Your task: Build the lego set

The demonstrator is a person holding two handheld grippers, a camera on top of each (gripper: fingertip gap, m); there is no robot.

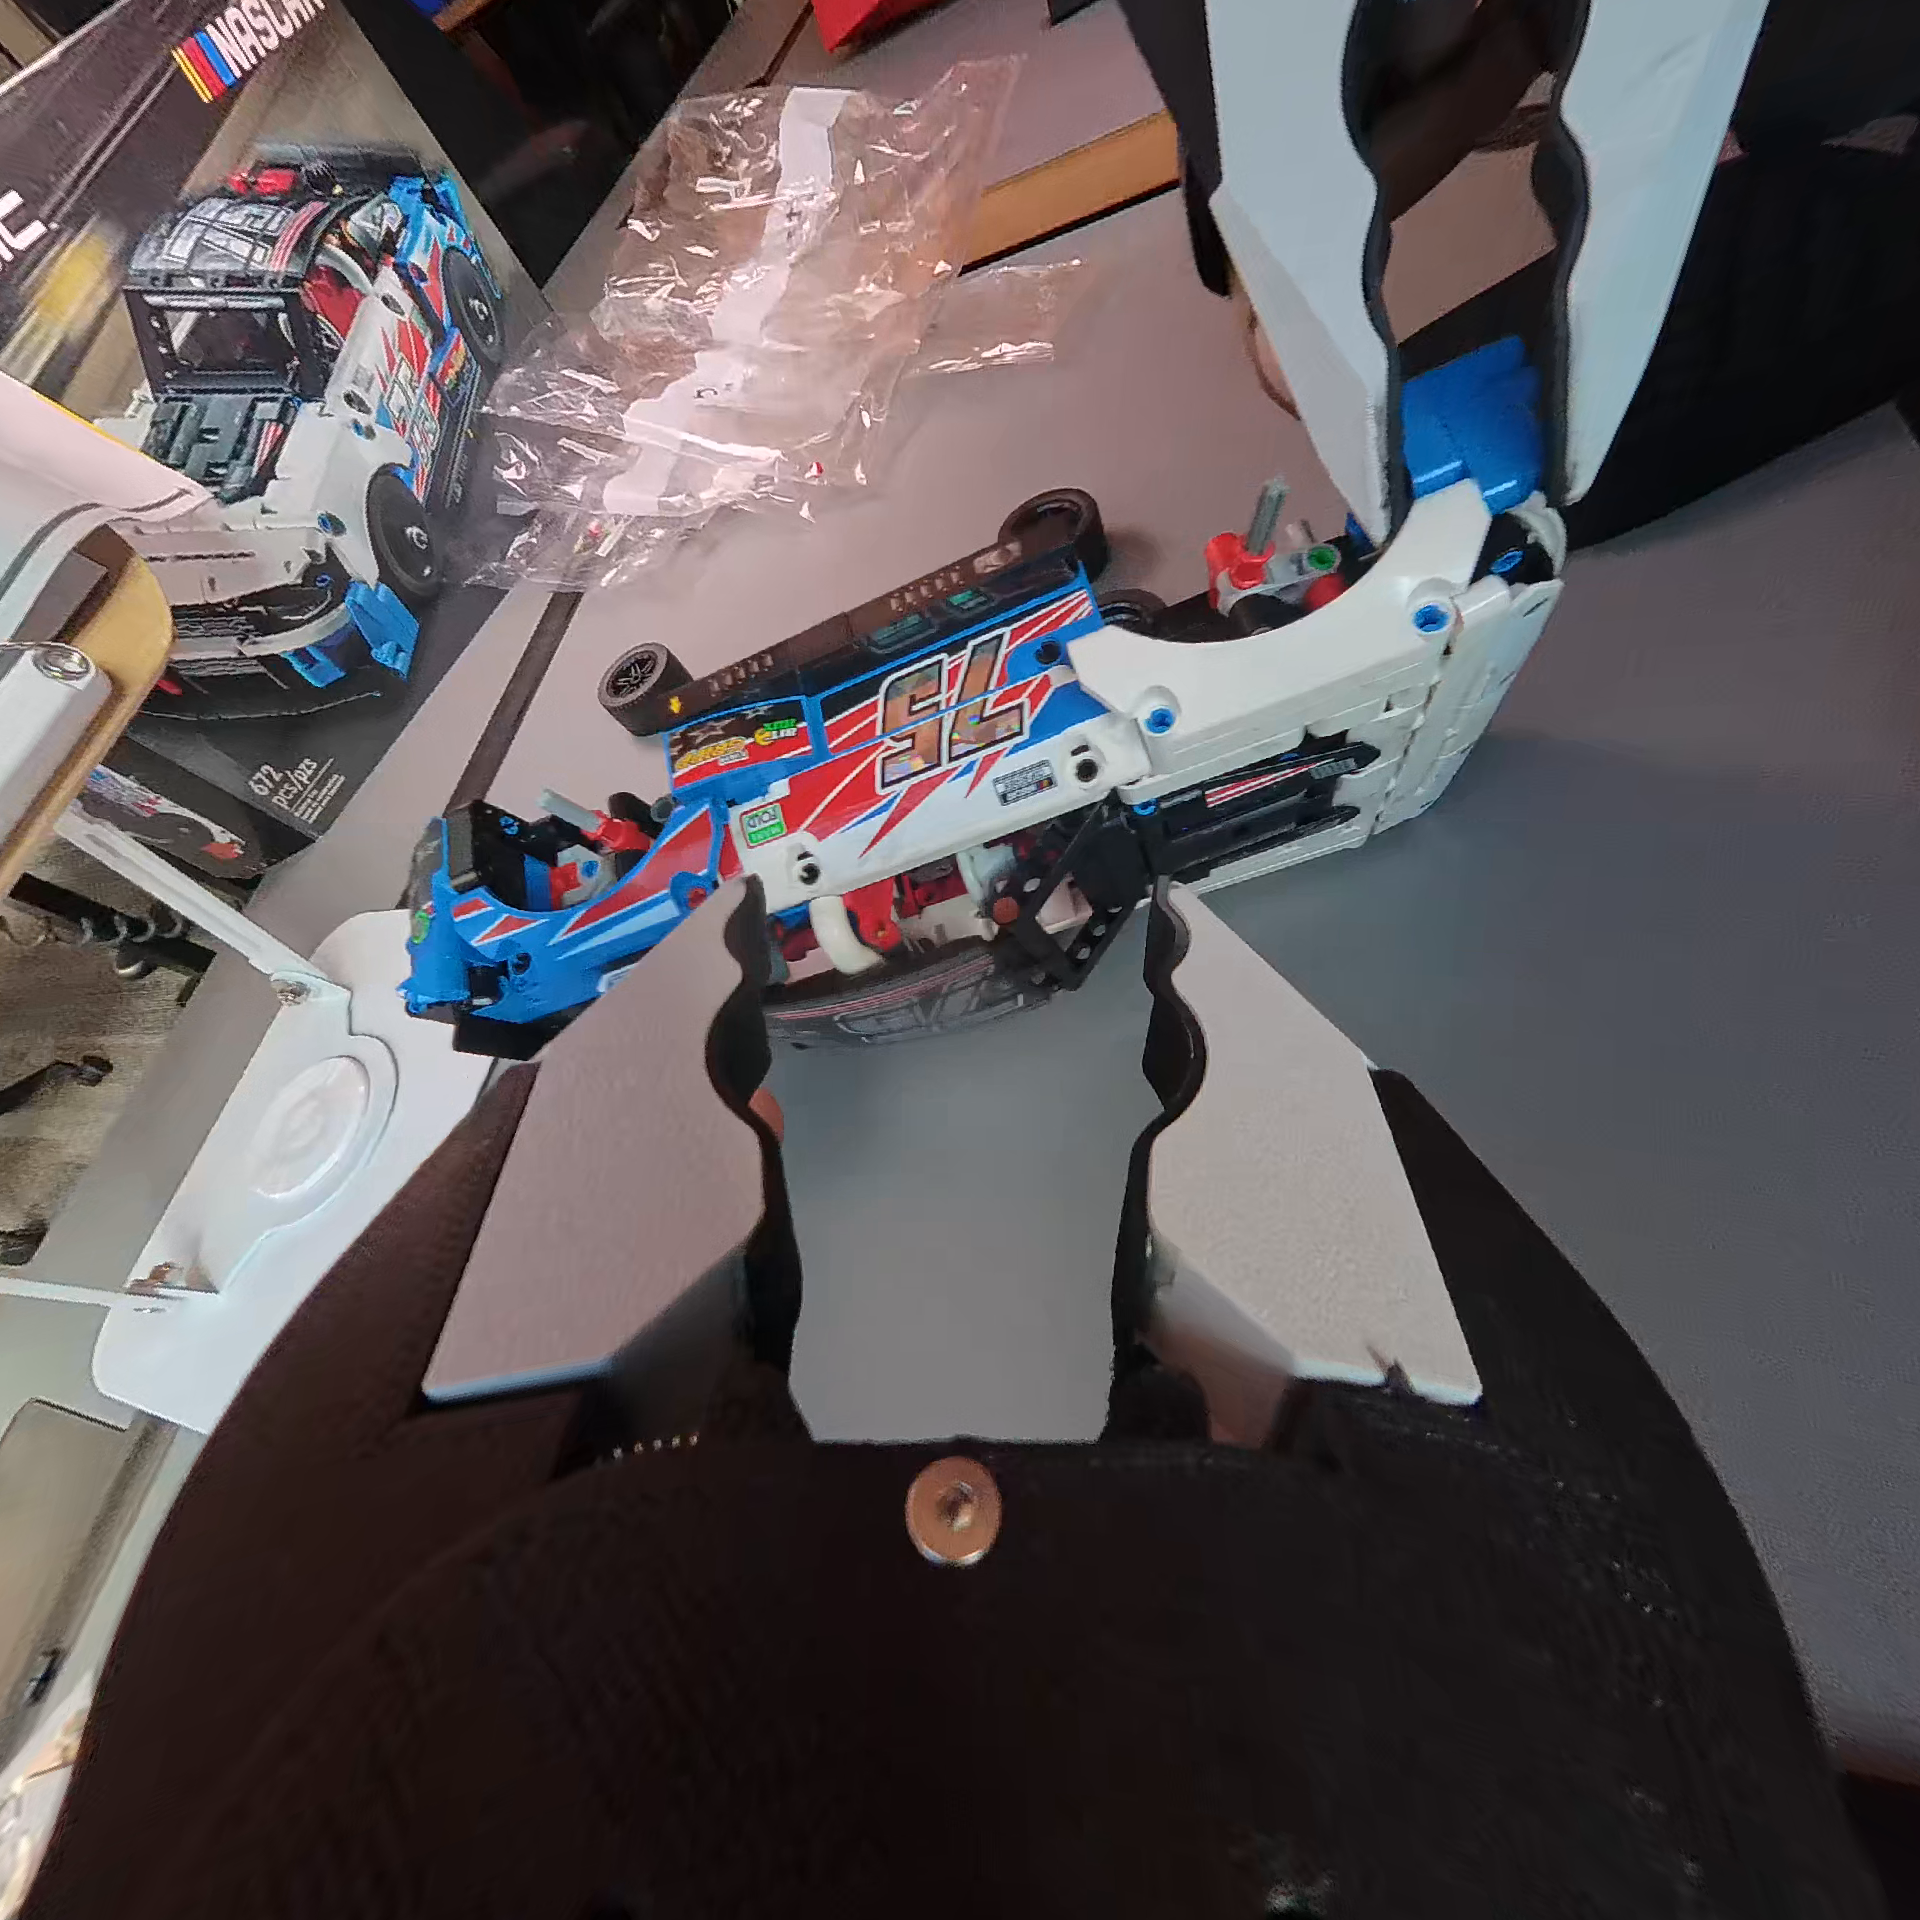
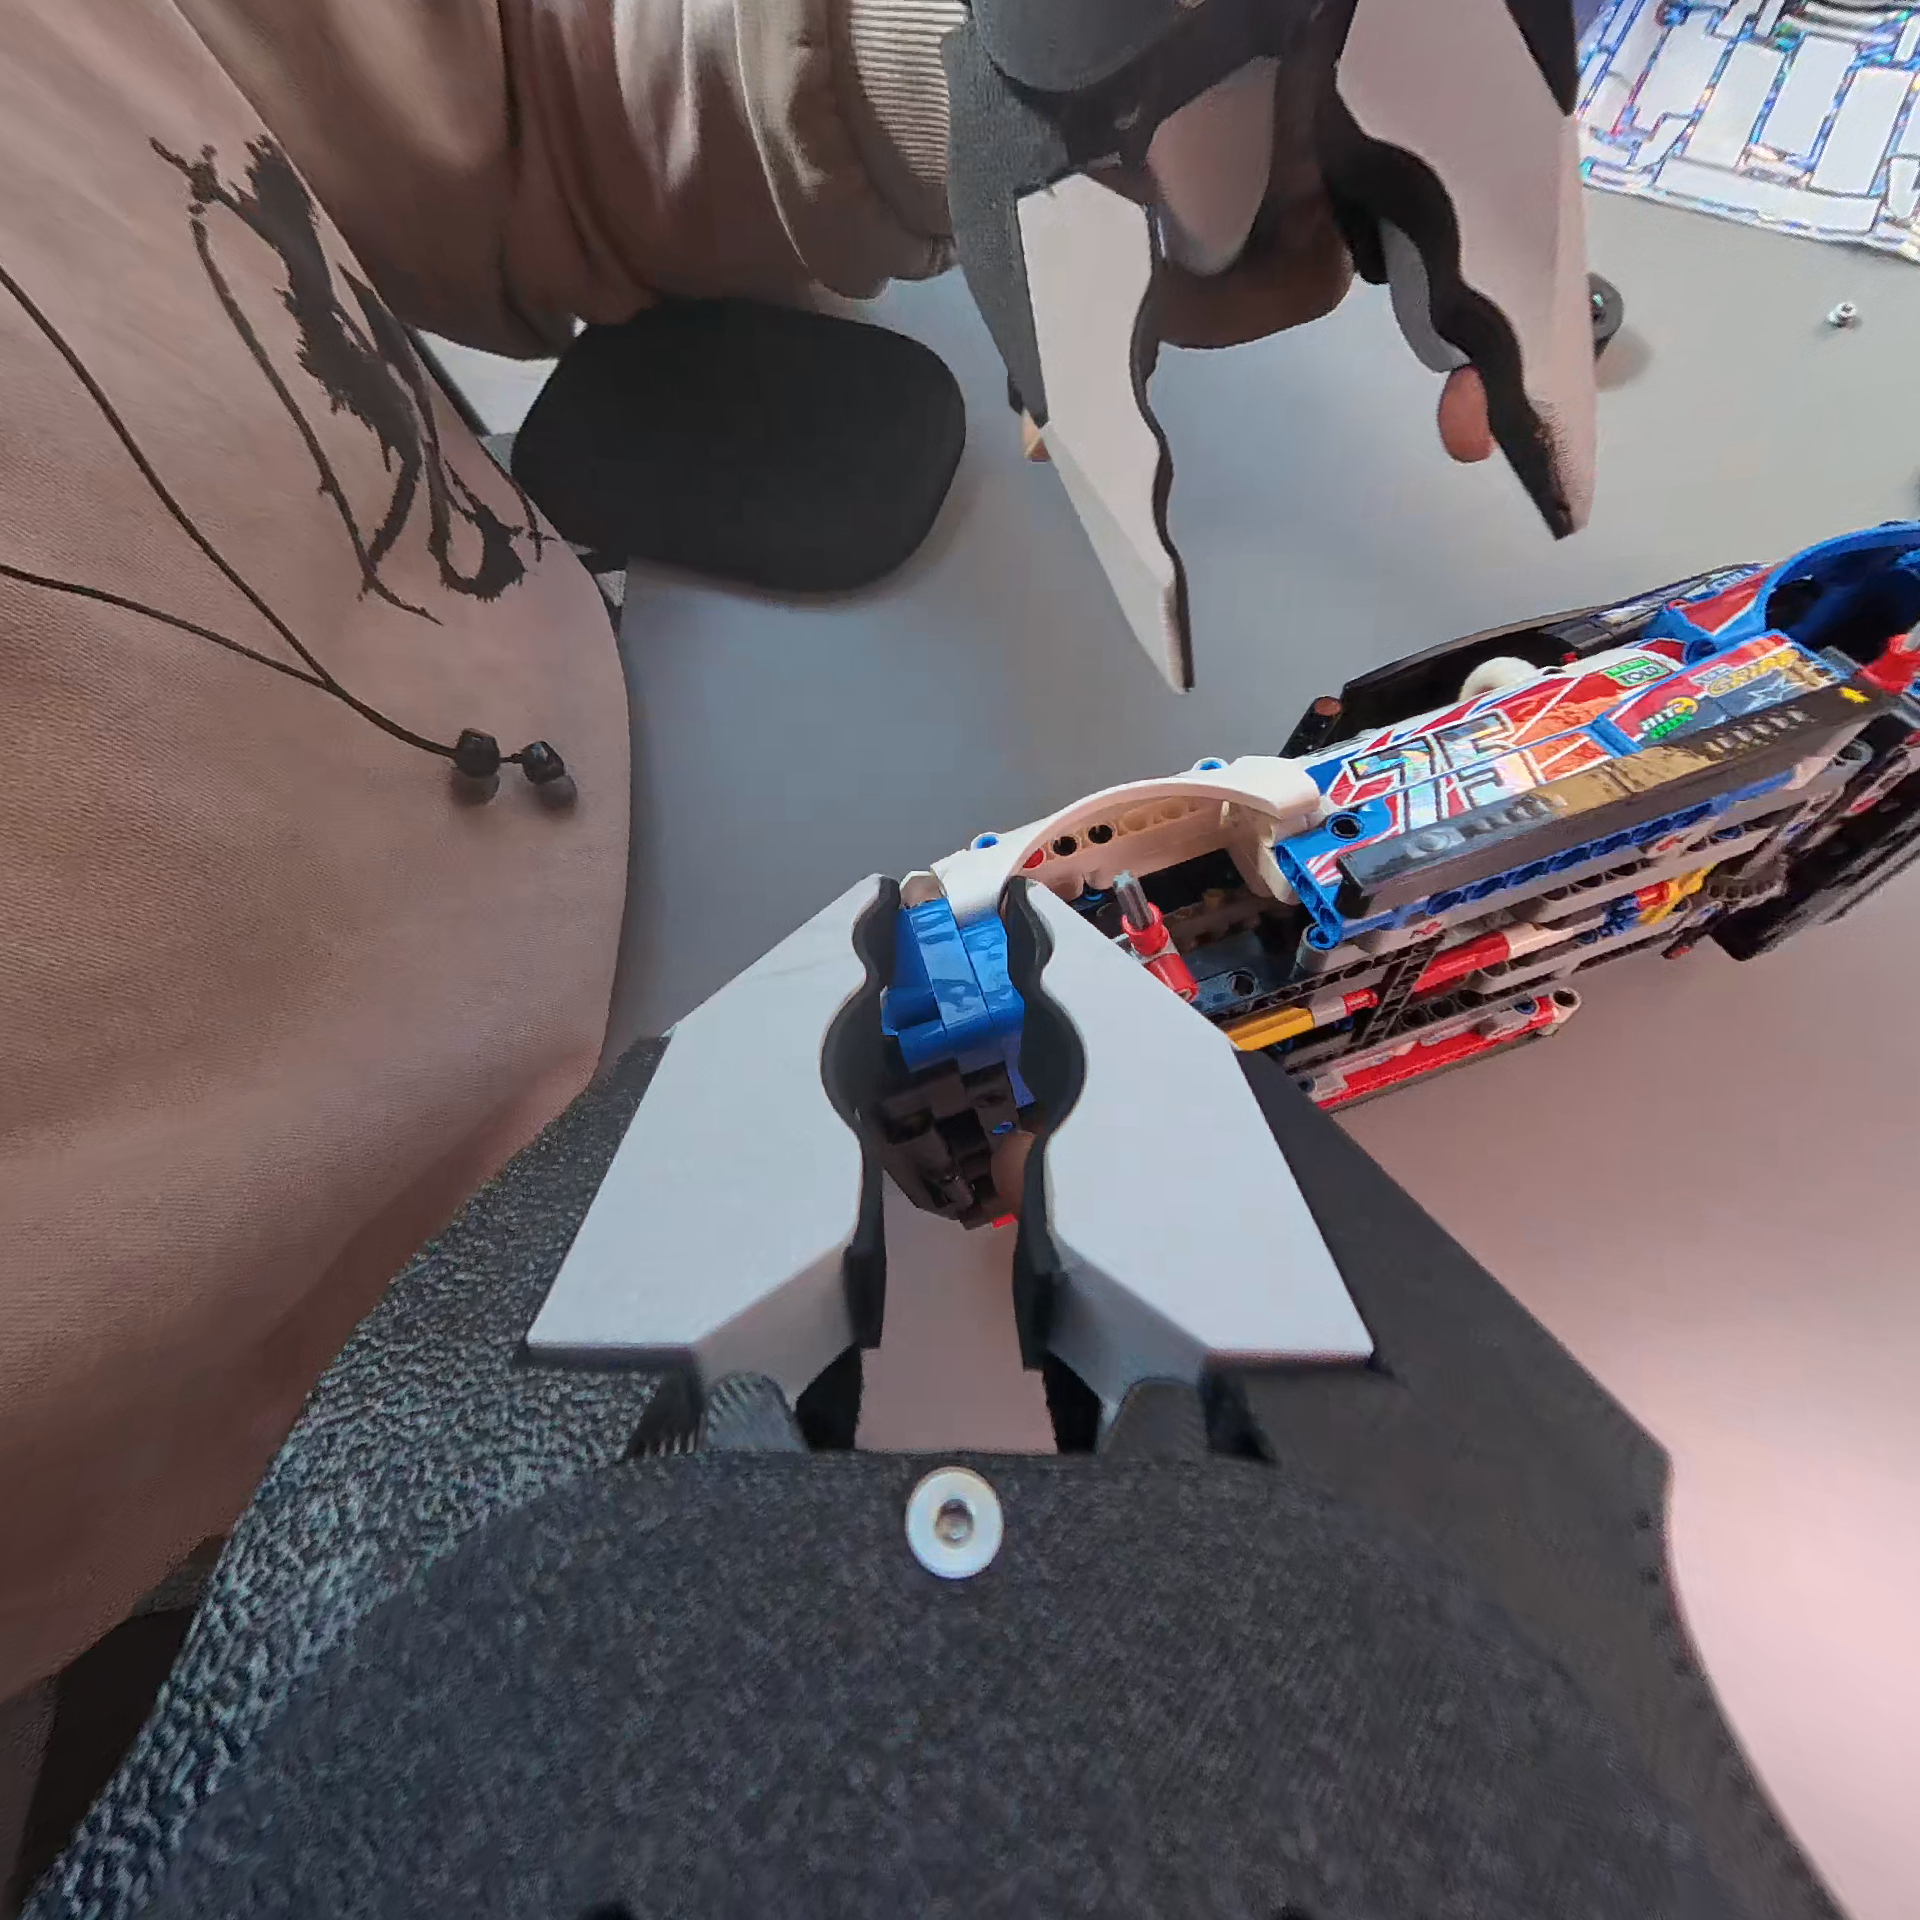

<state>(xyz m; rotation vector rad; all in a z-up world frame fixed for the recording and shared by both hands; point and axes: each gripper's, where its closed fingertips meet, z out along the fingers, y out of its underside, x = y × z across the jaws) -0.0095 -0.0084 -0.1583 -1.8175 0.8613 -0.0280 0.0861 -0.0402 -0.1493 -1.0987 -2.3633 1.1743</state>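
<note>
Right gripper point(image 2: 951, 894): clamped on the blue block assembly point(image 2: 951, 987) at the white end of the car; fingers narrow, pads pressed to both sides of the blue and black bricks.
Left gripper point(image 1: 951, 914): spread wide, holding nothing; tips close over the car's near side at mid-length, contact impossible to confirm.
Lego car point(image 1: 935, 748): lying on its side on the grey table point(image 1: 1610, 987), numbered red, white and blue side panel facing up; blue end toward the left of the left wrist view, white end to the right under the right gripper.
Underside: exposed in the right wrist view, showing stacked beams in red, yellow, blue and grey.
Wheels: none seen on the upturned side; wheel arches open, a red axle pin point(image 2: 1148, 930) standing in the white arch.
Loose black wheels point(image 1: 1049, 525): on the table just behind the car, touching or nearly so.
Plastic bags point(image 1: 769, 312): clear, crumpled, beyond the car.
Set box point(image 1: 291, 436): propped at the far left, printed with the finished car.
Sticker sheet point(image 2: 1766, 114): at the table's far edge in the right wrist view.
Person: brown printed garment point(image 2: 260, 727) and black chair seat point(image 2: 738, 447) beside the table.
</note>
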